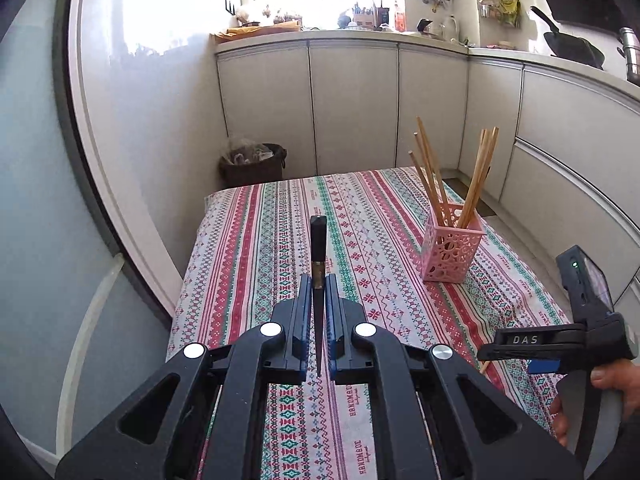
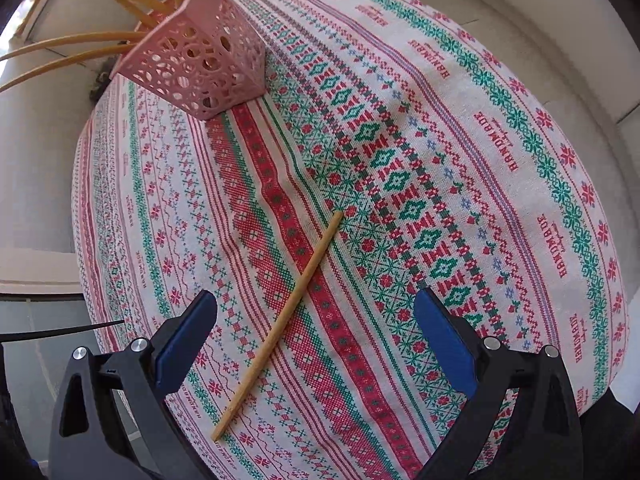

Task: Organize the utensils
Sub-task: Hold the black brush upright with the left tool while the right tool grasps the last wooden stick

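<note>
In the left wrist view, our left tool (image 1: 319, 300) is clenched on a knife (image 1: 318, 276): the blue pads (image 1: 306, 312) press the thin blade from both sides, the dark handle with its brass collar points away from us, and the blade tip points back toward the camera. The knife is held above the surface (image 1: 248, 264), which is covered by a cloth with red, green and white patterned stripes. On the far right of the surface stands a pink perforated holder (image 1: 450, 250), upright, with several wooden chopsticks (image 1: 476, 176) leaning out of it in two groups. Our right tool (image 1: 560, 344) appears at the right edge of this view, gripped by a hand (image 1: 588, 400). In the right wrist view, the right tool (image 2: 316, 344) is released, its blue-padded fingers (image 2: 182, 344) spread wide apart above the cloth. A single wooden chopstick (image 2: 280, 324) lies flat on the surface between the fingers, running diagonally from the near left to the far right, touching neither finger. The holder (image 2: 200, 68) sits at the far left, well apart from the loose chopstick. Beyond the surface we see grey cabinets (image 1: 352, 104) and a dark bin (image 1: 254, 164) on the floor.
</note>
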`<action>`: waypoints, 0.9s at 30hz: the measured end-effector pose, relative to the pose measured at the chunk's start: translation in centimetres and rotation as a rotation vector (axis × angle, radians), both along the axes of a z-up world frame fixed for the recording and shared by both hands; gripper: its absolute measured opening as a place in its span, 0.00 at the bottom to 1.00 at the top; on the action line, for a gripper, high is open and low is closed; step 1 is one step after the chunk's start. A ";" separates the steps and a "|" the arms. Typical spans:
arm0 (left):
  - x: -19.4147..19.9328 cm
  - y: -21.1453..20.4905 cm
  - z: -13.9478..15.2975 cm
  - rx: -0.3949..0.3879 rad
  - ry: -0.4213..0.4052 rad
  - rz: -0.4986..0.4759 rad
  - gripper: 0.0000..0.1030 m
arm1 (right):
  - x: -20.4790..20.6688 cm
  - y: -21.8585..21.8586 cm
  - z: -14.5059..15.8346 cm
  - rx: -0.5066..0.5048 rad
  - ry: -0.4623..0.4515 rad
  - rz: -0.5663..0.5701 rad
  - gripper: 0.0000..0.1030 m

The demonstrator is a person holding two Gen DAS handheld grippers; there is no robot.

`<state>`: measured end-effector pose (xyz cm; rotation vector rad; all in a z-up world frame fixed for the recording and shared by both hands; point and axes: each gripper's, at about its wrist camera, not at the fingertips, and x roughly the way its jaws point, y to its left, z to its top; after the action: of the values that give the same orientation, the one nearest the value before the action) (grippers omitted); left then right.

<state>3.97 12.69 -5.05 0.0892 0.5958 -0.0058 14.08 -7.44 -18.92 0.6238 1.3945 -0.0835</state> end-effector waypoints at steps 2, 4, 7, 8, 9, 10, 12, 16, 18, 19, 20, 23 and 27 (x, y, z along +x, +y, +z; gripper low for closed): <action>-0.1 0.4 0.2 -0.015 -0.002 0.004 0.06 | 0.7 0.4 -1.1 0.001 0.060 0.008 0.95; -0.1 0.8 0.4 -0.032 -0.006 0.012 0.06 | 1.4 0.9 -0.9 -0.039 0.073 0.020 0.94; -0.5 1.3 0.9 -0.058 -0.018 0.015 0.06 | 2.9 1.6 -1.5 -0.059 0.138 0.039 0.94; -0.6 1.4 1.1 -0.063 -0.024 0.017 0.06 | 3.4 2.0 -1.6 -0.083 0.159 0.041 0.94; -0.6 1.4 1.3 -0.069 -0.029 0.016 0.06 | 3.8 2.4 -1.7 -0.110 0.178 0.038 0.94; -0.7 1.5 1.4 -0.076 -0.033 0.016 0.06 | 4.2 3.0 -1.7 -0.149 0.198 0.030 0.94; -0.8 1.8 1.8 -0.093 -0.042 0.017 0.06 | 4.6 4.5 -1.9 -0.246 0.215 0.045 0.92; -1.1 2.6 2.4 -0.116 -0.059 0.027 0.06 | 4.4 8.1 -0.1 -0.326 0.100 0.154 0.48; -1.2 2.9 2.6 -0.125 -0.063 0.029 0.06 | 4.2 9.8 0.3 -0.331 0.084 0.230 0.16; -1.2 3.0 2.6 -0.130 -0.063 0.029 0.06 | 4.2 10.2 0.4 -0.333 0.076 0.238 0.13; -1.2 3.1 2.6 -0.133 -0.062 0.027 0.06 | 4.0 10.3 0.4 -0.324 0.061 0.239 0.10; -1.4 3.7 2.7 -0.139 -0.063 0.033 0.06 | 2.2 8.8 0.4 -0.169 0.027 0.221 0.06; -1.9 4.1 3.1 -0.153 -0.087 0.041 0.06 | -0.1 7.3 2.8 -0.104 -0.128 0.221 0.06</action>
<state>2.11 16.83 -1.91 -0.0705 0.5081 -0.0078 14.03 -0.13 -16.10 0.3792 1.3180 0.0589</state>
